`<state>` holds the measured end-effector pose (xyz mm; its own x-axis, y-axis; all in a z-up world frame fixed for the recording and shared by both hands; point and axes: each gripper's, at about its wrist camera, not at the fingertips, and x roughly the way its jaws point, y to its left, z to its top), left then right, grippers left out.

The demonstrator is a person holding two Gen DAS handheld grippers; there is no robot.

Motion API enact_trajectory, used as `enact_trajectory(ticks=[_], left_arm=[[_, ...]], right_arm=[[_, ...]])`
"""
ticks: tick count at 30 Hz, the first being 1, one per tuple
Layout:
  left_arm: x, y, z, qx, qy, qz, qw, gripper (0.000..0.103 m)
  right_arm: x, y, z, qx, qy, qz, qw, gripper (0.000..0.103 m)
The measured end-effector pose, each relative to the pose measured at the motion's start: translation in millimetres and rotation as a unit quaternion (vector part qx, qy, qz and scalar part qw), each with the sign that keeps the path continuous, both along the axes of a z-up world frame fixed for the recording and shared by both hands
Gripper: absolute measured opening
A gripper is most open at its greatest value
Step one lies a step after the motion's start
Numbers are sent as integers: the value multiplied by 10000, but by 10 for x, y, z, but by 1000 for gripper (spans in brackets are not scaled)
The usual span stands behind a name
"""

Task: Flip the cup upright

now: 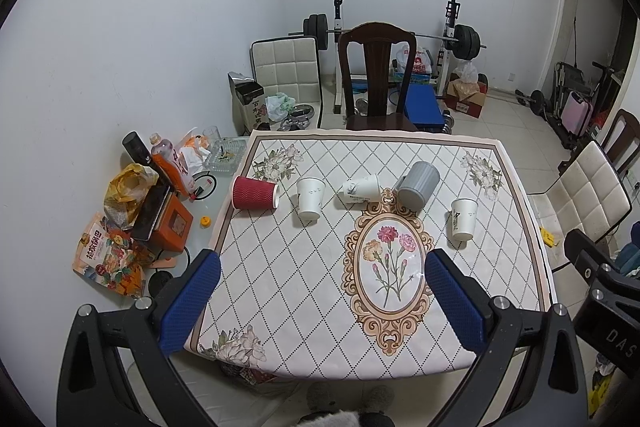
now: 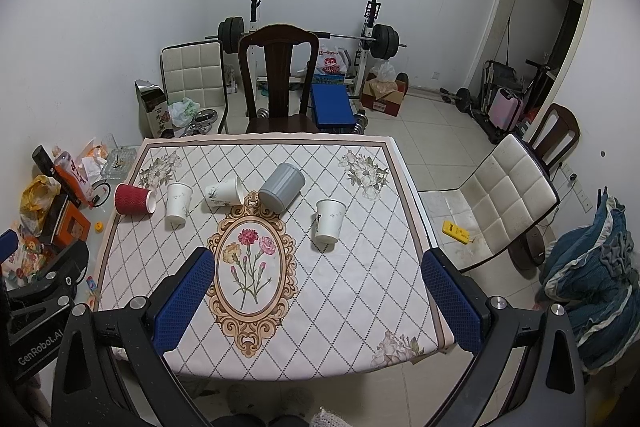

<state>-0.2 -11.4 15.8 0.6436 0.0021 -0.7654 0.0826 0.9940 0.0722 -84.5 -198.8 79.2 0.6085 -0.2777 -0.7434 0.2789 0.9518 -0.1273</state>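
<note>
Above the table (image 1: 520, 227), left gripper (image 1: 322, 269) fingers spread, right gripper (image 2: 316, 271) fingers spread, both empty, cups untouched.

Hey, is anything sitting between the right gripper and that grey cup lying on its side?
Nothing visible does. The right gripper hangs open above the near table edge, and only bare tablecloth lies between it and the tipped grey cup. The white cups sit off to either side.

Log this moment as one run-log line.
left gripper: open, above table | right gripper: open | red cup, printed cup, grey cup: on sides | two white cups: upright
</note>
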Motion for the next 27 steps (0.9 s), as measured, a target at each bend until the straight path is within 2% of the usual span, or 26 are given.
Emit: enact_trajectory(ticks=[3, 6, 7, 12, 15, 17, 21, 25, 27], left_arm=[[100, -53, -1, 17, 2, -43, 10000, 103], [300, -151, -107, -3, 311, -31, 9995, 103], [375, -122, -185, -18, 432, 37, 9991, 103], [740, 169, -573, 21, 739, 754, 9944, 103], [1013, 394, -889, 194, 902, 1057, 9901, 103], [1268, 586, -1171, 299, 1119, 1175, 9863, 103], [1770, 862, -1637, 430, 1499, 1217, 9802, 103], [2350, 1137, -2105, 776, 1858, 970, 9747, 103], [2631, 1328, -2326, 677, 2147, 977, 9694, 103]], right_arm=[[93, -12, -24, 114, -5, -32, 9999, 103], [310, 4, -117, 231, 115, 20, 9997, 103], [498, 13, -219, 343, 211, 69, 9992, 103], [998, 7, -805, 726, 666, 314, 9946, 103], [1374, 56, -1237, 914, 1030, 288, 9901, 103], [1666, 95, -1579, 1218, 1370, 283, 9826, 102], [2224, 244, -2199, 1520, 1860, 255, 9704, 97], [2838, 522, -2732, 1814, 2320, 154, 9555, 91], [3136, 695, -2938, 1855, 2462, 136, 9512, 89]])
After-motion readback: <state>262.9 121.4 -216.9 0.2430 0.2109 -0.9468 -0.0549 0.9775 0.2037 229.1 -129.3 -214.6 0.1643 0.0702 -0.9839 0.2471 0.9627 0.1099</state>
